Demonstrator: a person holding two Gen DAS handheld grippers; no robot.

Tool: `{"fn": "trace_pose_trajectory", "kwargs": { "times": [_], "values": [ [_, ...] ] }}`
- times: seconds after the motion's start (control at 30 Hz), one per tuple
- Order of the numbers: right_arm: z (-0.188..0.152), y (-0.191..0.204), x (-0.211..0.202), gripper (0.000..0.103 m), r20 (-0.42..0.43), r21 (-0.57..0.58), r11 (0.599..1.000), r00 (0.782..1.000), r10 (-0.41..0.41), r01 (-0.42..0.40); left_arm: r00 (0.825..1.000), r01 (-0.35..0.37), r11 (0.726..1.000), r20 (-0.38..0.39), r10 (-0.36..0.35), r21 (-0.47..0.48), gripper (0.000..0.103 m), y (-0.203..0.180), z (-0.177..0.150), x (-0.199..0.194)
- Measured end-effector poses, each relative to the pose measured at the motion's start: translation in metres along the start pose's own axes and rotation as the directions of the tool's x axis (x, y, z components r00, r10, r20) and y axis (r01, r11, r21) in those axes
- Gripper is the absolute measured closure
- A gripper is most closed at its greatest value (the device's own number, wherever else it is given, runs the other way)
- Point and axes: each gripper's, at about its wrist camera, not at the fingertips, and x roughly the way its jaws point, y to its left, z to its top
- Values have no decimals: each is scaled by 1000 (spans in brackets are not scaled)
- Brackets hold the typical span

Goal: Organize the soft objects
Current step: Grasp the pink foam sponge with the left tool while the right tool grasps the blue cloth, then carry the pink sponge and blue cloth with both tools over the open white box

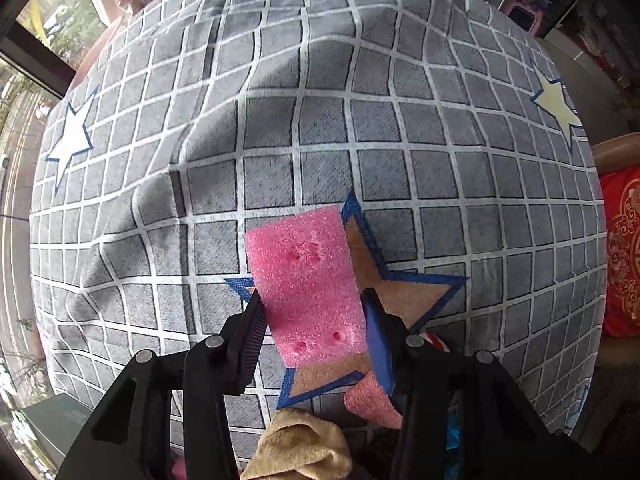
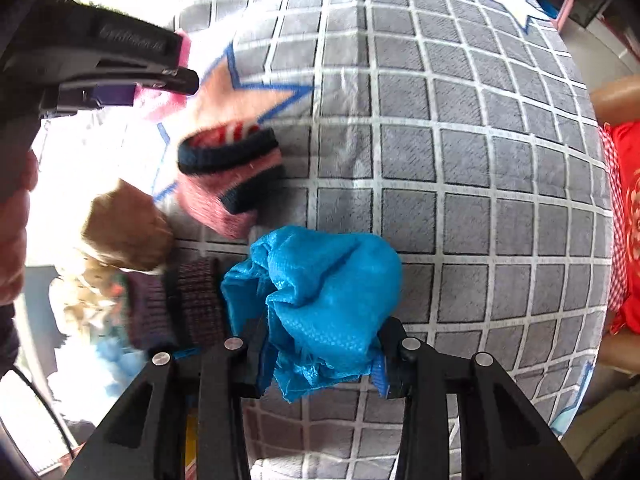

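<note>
In the left wrist view, nearest the lens at 6 o'clock, a tan fleecy cloth (image 1: 304, 446) lies bunched between the gripper's arms, with a pink knitted sock (image 1: 370, 402) just beside it at 5 o'clock. Above them the left gripper (image 1: 314, 316) is clenched on a pink foam block (image 1: 306, 284): its ribbed fingers (image 1: 252, 340) press the block's two long sides near the close end, so the rest of the foam sticks out toward 12 o'clock over an orange star printed on the grey checked bedspread (image 1: 400, 128). The side grip probably suits the foam's springiness and leaves its flat face free for setting down. Farther out the spread runs wrinkled to a white star at 9 o'clock and a pale yellow one at 2 o'clock.

In the right wrist view, the right gripper (image 2: 318, 354) grasps a crumpled blue mesh cloth (image 2: 320, 292), which bulges upward out of the jaws; pinching the bunched lower folds looks like the way to carry such limp fabric as one bundle. At 9 o'clock, touching the blue cloth, sits a dark ribbed knit (image 2: 184, 304), then the tan cloth and the pink sock with its dark cuff toward 11 o'clock. The left gripper shows blurred at 10 o'clock. A red cushion (image 2: 624, 216) lies at 3 o'clock, off the spread.
</note>
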Motion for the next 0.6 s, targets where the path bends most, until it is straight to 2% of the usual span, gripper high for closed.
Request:
{"fn": "trace_pose_trajectory", "kwargs": {
  "times": [0.13,0.3,0.47,0.6],
  "values": [
    [-4,-7,-25,64,40,18,999,999,30,-30,998,18,999,52,-20,40,53,-11,-5,-36],
    [-15,-25,-58,64,87,68,995,994,72,-78,994,64,994,88,-71,86,53,-13,-33,-67],
    [-32,-33,-98,64,137,102,990,987,83,-98,987,107,984,105,-123,142,53,-38,-59,-100],
    [-36,-55,-118,64,151,127,986,984,91,-110,983,95,969,132,-128,227,53,-64,-84,-125]
  ]
}}
